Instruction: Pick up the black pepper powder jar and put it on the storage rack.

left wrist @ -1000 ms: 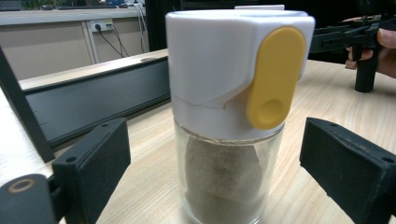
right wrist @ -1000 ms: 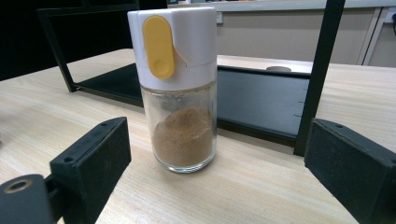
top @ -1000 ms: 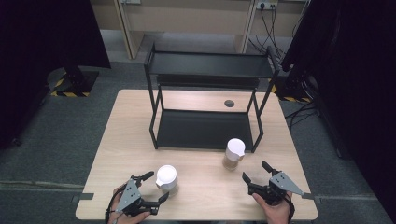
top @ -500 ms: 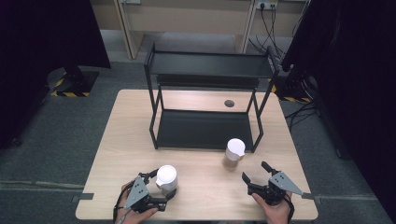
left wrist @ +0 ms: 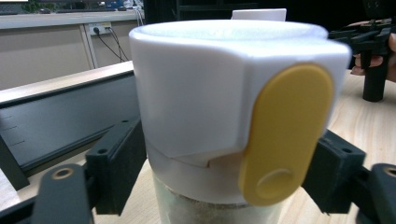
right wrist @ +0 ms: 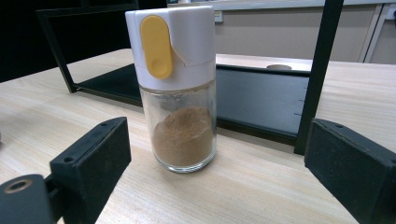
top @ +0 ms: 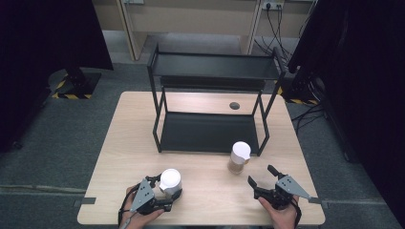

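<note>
A glass spice jar (top: pixel 170 180) with a white cap and yellow flip tab (left wrist: pixel 210 116) stands near the table's front left. My left gripper (top: pixel 169 188) (left wrist: pixel 231 163) has just been closing its jaws, and both black pads now press on the jar's sides below the cap. A second spice jar (top: pixel 239 156) (right wrist: pixel 177 93), holding brown powder, stands upright in front of the rack's right leg. My right gripper (top: pixel 261 174) (right wrist: pixel 219 154) is open a short way in front of that jar, nothing between its jaws.
A black two-shelf metal rack (top: pixel 215 71) (right wrist: pixel 266 98) stands on the middle of the wooden table (top: pixel 119 143). A round cable hole (top: pixel 234 105) lies behind it. Dark curtains hang at both sides, and the floor is grey.
My left gripper moved in around the left jar and its jaws closed onto it. The right gripper and right jar stayed put.
</note>
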`<state>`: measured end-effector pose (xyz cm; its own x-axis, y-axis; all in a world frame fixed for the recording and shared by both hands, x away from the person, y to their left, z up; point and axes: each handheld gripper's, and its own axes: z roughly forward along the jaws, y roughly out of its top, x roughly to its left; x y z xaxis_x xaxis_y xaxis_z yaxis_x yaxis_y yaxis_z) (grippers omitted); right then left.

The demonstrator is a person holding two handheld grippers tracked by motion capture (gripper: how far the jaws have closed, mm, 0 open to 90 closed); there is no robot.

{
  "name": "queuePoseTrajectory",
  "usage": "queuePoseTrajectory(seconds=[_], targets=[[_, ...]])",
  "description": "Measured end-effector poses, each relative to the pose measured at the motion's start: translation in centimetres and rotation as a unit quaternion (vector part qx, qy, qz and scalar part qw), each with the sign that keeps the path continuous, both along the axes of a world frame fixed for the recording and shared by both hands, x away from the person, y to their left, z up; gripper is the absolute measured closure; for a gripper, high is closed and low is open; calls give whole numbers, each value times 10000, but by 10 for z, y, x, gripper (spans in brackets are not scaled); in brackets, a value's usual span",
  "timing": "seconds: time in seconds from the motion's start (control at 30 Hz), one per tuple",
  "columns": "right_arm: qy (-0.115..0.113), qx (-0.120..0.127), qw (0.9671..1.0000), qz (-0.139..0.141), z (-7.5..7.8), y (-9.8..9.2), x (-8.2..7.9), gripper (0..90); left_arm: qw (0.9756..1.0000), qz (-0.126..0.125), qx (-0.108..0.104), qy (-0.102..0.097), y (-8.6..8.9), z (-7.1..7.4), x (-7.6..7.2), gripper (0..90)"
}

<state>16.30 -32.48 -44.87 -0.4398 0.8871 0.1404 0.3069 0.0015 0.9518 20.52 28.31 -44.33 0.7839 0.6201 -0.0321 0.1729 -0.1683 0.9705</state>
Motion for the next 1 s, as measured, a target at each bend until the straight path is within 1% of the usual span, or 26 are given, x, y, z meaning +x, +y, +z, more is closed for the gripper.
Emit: queuePoseTrajectory(seconds=[0.13,0.27,0.33,0.37,0.4,0.43,0.5,0.6,0.67,0.73,0.9,1.0], targets=[[4,-5,10000,6,0,0,0,74,10000,-10,-26,-50,-1,-2,-1,290],[15,65,10000,-9,-1,-2,0,74,10000,24,-70,33,-1,-1,-2,298],[7,86,10000,-13,-1,-2,0,74,10000,46,-39,43,-3,1,-3,300],[12,86,10000,-15,-1,-2,0,74,9999,41,-70,93,-3,2,-3,301],[17,82,10000,-15,-1,-2,0,74,9997,41,-171,177,-3,3,-2,302],[17,67,10000,-10,-1,-2,0,74,9996,42,-214,195,-4,3,-3,302],[15,62,10000,-20,-1,-1,0,74,9998,44,-165,96,-7,7,-4,302],[19,67,10000,-30,-1,-1,0,74,9996,112,-235,83,-10,11,-3,302],[20,58,10000,-23,0,-1,0,74,9996,168,-222,46,-11,12,-3,302],[13,55,10000,-26,-1,-1,0,74,9995,234,-223,49,-13,14,-2,302],[20,82,10000,-37,-1,-1,0,74,9994,330,-140,26,-16,18,0,302],[24,76,10000,-39,-1,-1,0,74,9991,381,-177,14,-18,20,0,302]])
